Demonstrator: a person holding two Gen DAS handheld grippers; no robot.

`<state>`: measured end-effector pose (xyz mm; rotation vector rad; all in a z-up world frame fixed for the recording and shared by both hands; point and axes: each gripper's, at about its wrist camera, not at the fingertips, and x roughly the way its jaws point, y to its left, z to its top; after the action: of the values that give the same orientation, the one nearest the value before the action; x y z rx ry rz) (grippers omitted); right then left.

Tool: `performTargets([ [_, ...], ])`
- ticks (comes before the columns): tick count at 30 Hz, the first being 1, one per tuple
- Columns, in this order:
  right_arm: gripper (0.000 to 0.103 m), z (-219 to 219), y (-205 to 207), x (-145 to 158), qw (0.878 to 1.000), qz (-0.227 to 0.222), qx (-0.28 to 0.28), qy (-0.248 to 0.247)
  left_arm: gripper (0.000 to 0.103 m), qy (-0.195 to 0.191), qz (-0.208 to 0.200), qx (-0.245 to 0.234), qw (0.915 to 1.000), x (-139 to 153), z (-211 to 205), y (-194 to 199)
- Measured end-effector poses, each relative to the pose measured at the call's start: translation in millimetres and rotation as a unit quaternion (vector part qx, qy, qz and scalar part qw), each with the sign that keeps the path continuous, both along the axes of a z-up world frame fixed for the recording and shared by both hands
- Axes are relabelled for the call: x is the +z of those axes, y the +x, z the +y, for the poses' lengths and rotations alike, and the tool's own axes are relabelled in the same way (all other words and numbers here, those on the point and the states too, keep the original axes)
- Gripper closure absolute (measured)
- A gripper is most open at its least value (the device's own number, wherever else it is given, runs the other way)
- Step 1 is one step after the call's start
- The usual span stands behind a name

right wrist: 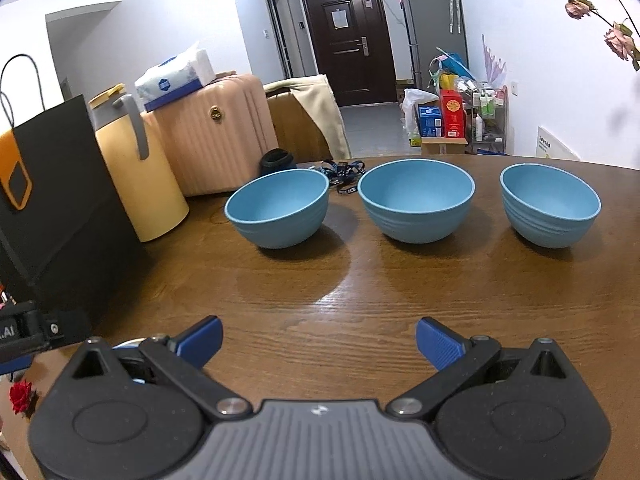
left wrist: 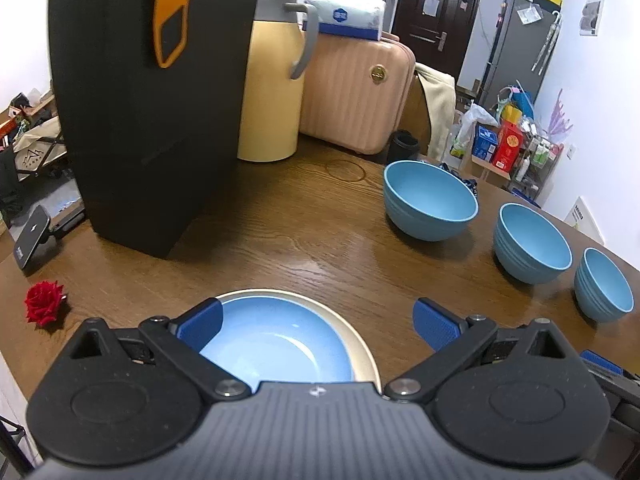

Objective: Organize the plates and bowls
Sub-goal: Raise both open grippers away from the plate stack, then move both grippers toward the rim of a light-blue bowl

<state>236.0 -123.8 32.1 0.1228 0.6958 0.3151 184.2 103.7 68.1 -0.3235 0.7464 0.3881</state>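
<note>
In the left wrist view a blue plate [left wrist: 276,344] lies stacked on a cream plate [left wrist: 360,344] on the wooden table, right under my left gripper [left wrist: 316,324], which is open and holds nothing. Three blue bowls stand upright in a row: left [right wrist: 278,210], middle [right wrist: 416,200], right [right wrist: 550,206]. They also show in the left wrist view [left wrist: 430,200], [left wrist: 532,242], [left wrist: 604,284]. My right gripper [right wrist: 318,346] is open and empty above bare table, short of the bowls.
A black paper bag [left wrist: 148,100], a yellow jug [left wrist: 272,80] and a pink suitcase [left wrist: 356,92] stand along the back left. A red rose [left wrist: 44,302] and a phone [left wrist: 30,240] lie at the left. A lanyard [right wrist: 342,172] lies behind the bowls.
</note>
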Motion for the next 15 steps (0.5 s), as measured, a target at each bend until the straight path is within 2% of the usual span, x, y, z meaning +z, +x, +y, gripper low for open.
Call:
performTargets([
  [15, 0.0, -5, 58, -1, 1.0, 0.02, -0.017, 0.012, 0.0, -0.018, 0.043, 0.005, 0.9989, -6, 8, 62],
])
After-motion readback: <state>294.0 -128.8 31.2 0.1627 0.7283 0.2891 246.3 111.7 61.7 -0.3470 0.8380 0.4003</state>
